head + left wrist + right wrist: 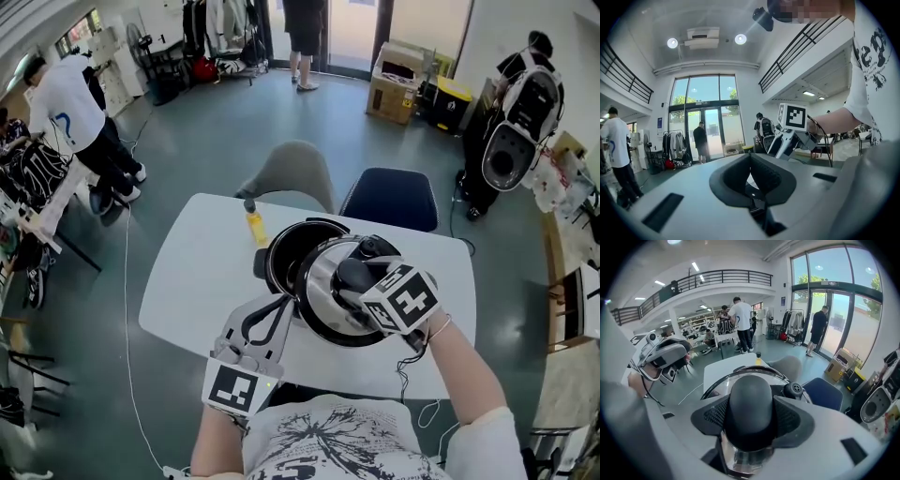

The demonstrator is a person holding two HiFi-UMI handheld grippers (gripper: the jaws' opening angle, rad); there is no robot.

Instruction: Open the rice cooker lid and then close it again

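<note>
In the middle of the frame the rice cooker (279, 246) stands open. The right gripper (751, 423) clamps the knob (750, 394) of the tilted lid (323, 302). The grip should be firm and the lid level. The left gripper (750, 180), jaws together, is empty.

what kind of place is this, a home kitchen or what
Probably a big open workshop or lab hall, not a home: a railed mezzanine, tall glass doors, cardboard boxes, and the rice cooker on a plain white table.
</note>
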